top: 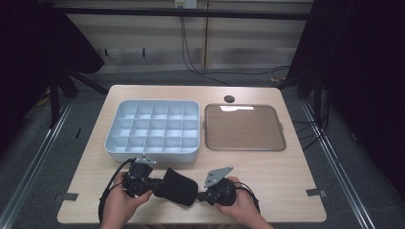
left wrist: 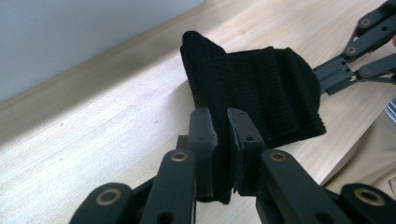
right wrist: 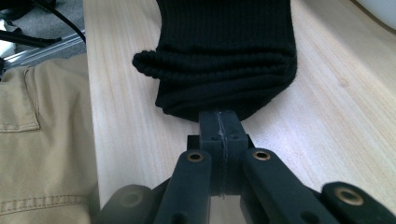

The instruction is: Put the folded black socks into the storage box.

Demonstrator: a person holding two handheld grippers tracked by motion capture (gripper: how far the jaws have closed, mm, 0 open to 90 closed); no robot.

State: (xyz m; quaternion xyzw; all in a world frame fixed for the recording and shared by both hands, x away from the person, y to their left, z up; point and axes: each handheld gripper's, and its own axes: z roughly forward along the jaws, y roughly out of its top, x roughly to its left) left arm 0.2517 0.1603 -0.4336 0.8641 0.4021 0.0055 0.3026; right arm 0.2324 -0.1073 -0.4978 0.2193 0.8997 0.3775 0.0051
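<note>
Two claws, left claw (top: 152, 185) and right claw (top: 201, 195), each clamped on opposite ends of the black knit sock (top: 177, 186).

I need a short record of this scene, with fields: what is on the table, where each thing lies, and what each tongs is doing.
table: light wood table, a small dark hole near its far edge
divided tray: white divided tray, far left, compartments look empty
flat tray: brown flat tray, right of the divided tray, nothing on it
cloth: black ribbed cloth, near edge, between the two tongs
left tongs: left tongs shut on one end of the cloth
right tongs: right tongs jaws pressed together at the cloth's other end; grip on the fabric unclear
</note>
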